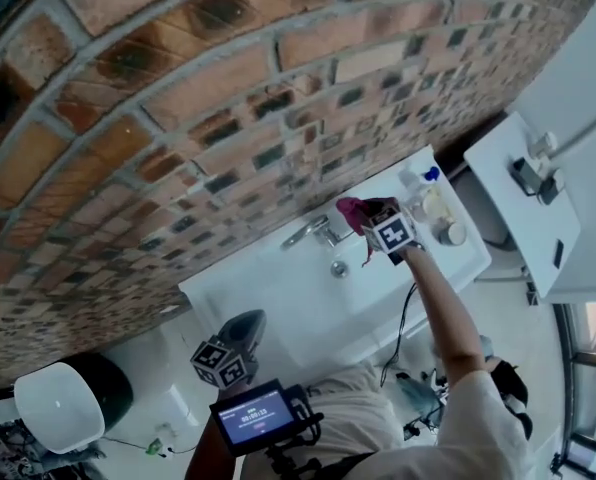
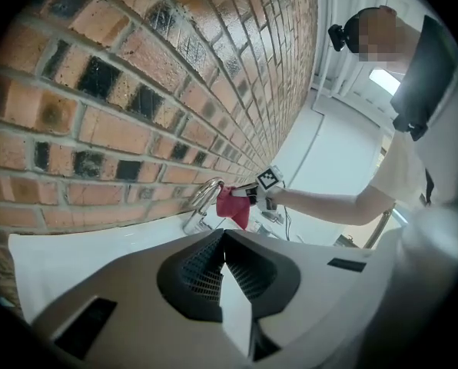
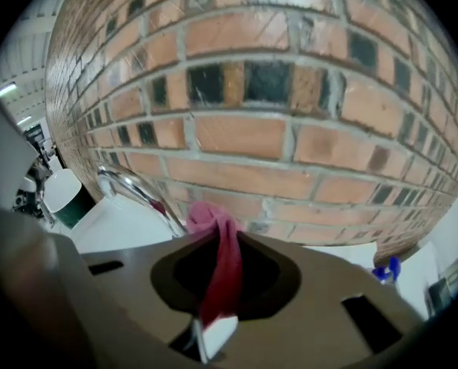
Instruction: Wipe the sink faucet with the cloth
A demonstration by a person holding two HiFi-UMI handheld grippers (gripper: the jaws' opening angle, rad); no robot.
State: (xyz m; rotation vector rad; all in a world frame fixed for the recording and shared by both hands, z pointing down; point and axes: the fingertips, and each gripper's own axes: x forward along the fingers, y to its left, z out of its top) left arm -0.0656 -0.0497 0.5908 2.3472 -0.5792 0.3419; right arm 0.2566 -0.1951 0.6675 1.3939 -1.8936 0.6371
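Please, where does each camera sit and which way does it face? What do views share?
Head view: on the person's head, looking steeply down at the sink; shows left tongs, right tongs and forearm.
Left gripper view: on the left tongs, shut, looking along the brick wall toward the faucet; shows the person's forearm.
Right gripper view: on the right tongs, shut on the cloth, facing the wall closely.
Shared: all three show faucet and cloth.
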